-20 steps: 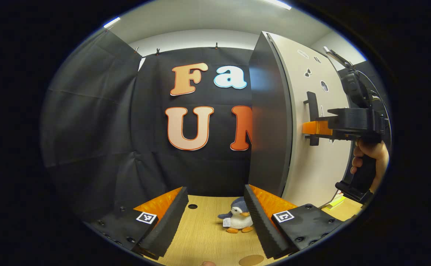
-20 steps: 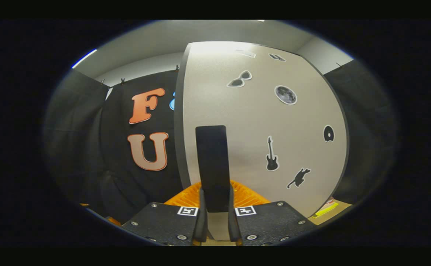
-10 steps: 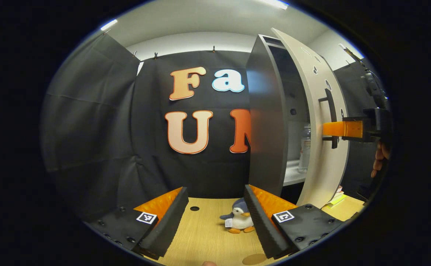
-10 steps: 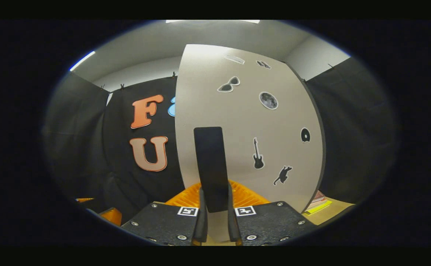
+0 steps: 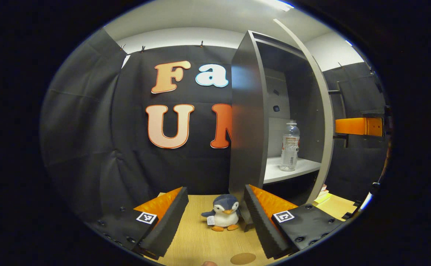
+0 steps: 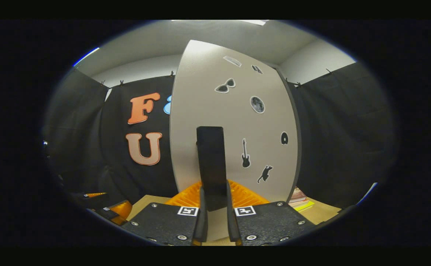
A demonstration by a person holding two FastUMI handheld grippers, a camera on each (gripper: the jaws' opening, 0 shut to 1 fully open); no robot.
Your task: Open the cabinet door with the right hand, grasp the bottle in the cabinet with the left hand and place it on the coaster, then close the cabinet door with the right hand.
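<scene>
The grey cabinet point(image 5: 246, 122) stands with its door point(image 5: 324, 111) swung well open. Inside, a clear plastic bottle point(image 5: 289, 147) stands upright on the white shelf point(image 5: 296, 170). My right gripper point(image 6: 214, 207) is shut on the door's black handle point(image 6: 211, 162); its orange finger shows far right in the left gripper view point(image 5: 357, 126). The door front point(image 6: 233, 122) carries small stickers. My left gripper point(image 5: 215, 221) hangs open above the wooden table point(image 5: 197, 240), well short of the bottle. A brown round coaster point(image 5: 242, 258) lies on the table near the bottom edge.
A small toy penguin point(image 5: 222, 217) sits on the table between my left fingers, beside the cabinet's foot. A stack of books with a yellow cover point(image 5: 322, 195) lies on the table right of the cabinet, also seen as books point(image 6: 300, 197) behind the door.
The right gripper pulled the door from nearly closed to wide open, revealing the bottle and shelf. The left gripper view shifted slightly right, toward the cabinet.
</scene>
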